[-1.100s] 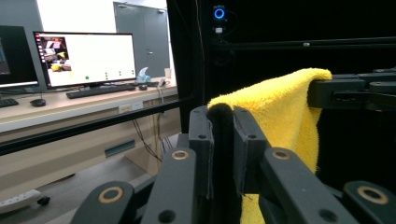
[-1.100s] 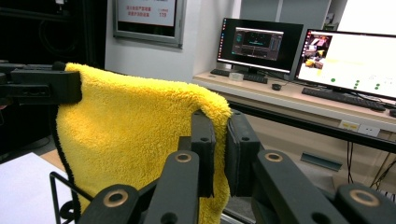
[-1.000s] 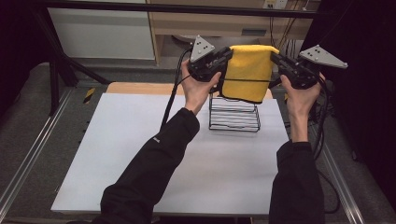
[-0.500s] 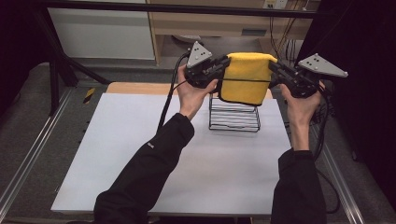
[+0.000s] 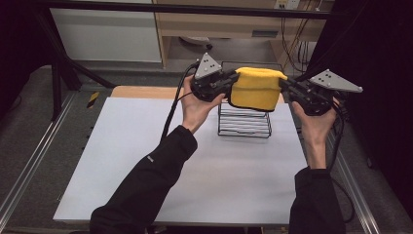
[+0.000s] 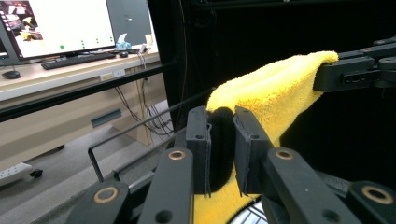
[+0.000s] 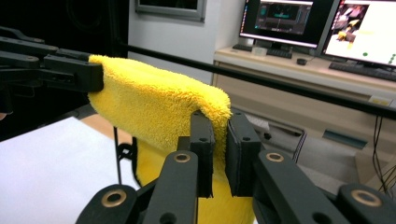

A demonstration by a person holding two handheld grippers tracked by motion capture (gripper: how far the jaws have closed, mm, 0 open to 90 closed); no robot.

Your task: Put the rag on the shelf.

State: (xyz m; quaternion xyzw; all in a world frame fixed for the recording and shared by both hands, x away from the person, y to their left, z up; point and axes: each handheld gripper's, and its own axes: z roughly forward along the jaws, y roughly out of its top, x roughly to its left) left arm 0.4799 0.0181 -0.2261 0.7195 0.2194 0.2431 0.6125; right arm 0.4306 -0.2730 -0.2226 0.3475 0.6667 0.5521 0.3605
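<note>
Cloth [image 5: 256, 89], yellow and fluffy, is hanging folded in the air above a black wire rack [image 5: 244, 121] at the far side of the table [image 5: 146, 161]. The left gripper [image 5: 228, 82] is pinching one top corner and the right gripper [image 5: 286, 86] the other, each clamped tight on the fabric. Holding both ends is keeping the top edge stretched level, probably so the cloth can be lowered squarely over the rack's wires.
</note>
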